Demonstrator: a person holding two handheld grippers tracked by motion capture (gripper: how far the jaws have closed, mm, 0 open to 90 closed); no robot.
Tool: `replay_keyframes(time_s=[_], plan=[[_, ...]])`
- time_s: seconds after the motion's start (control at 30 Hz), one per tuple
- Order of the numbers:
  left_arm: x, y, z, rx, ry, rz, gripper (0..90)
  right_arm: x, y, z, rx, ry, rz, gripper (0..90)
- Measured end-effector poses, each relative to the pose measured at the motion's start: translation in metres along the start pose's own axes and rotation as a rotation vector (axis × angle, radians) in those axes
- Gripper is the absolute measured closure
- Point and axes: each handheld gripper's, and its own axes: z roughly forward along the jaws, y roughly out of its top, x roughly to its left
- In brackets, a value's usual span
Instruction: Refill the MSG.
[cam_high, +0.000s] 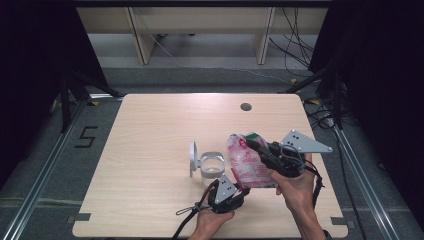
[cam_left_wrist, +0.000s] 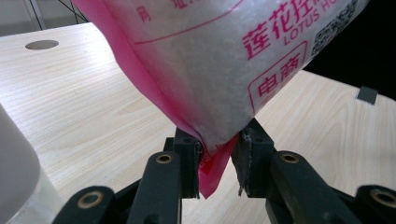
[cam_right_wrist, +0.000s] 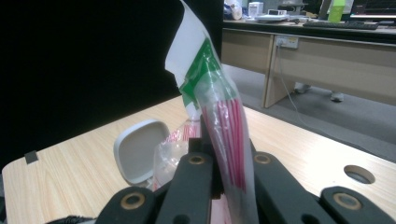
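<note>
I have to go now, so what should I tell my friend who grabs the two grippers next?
Right gripper: shut on the top edge of the pink and white bag, by its green and white corner, holding it up over the table.
Left gripper: its fingers pinch the bag's bottom corner.
The bag hangs tilted between both grippers, off the table.
The clear container with its white flip lid open stands just left of the bag.
Done: bag lifted and gripped at both ends.
Left, most likely: tip the bag toward the container; nothing is pouring yet. Keep both grips firm.
</note>
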Motion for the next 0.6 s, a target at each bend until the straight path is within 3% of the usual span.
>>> replay_keyframes(time_s=[0.03,0.1,0.2,0.27,0.3,0.33,0.43,0.5,0.6], plan=[[0.000,0.000,0.000,0.001,-0.012,0.000,72.4,-0.001,0.001,0.002,-0.007,-0.004,-0.025,90.0],[-0.001,0.000,0.000,-0.005,-0.004,-0.009,72.5,0.001,0.002,0.005,-0.002,0.004,-0.007,90.0],[-0.002,0.000,0.000,-0.025,-0.006,-0.039,72.6,0.001,0.005,0.010,-0.010,0.005,-0.037,90.0],[-0.002,0.000,0.001,-0.031,-0.007,-0.048,72.6,0.003,0.005,0.010,0.004,-0.002,-0.013,90.0],[-0.001,-0.001,0.003,-0.045,-0.023,-0.053,72.6,0.001,0.006,0.012,-0.013,0.002,-0.038,90.0],[-0.002,-0.001,0.003,-0.046,-0.016,-0.065,72.6,0.003,0.007,0.013,0.010,0.002,-0.032,90.0],[-0.002,0.000,0.004,-0.052,-0.014,-0.082,72.6,0.002,0.009,0.018,0.001,-0.007,-0.049,90.0],[-0.002,-0.001,0.007,-0.070,-0.023,-0.097,72.7,0.004,0.009,0.021,0.017,0.003,-0.027,90.0],[-0.002,-0.002,0.007,-0.061,-0.005,-0.101,72.7,0.002,0.009,0.026,0.017,0.002,-0.039,90.0]])
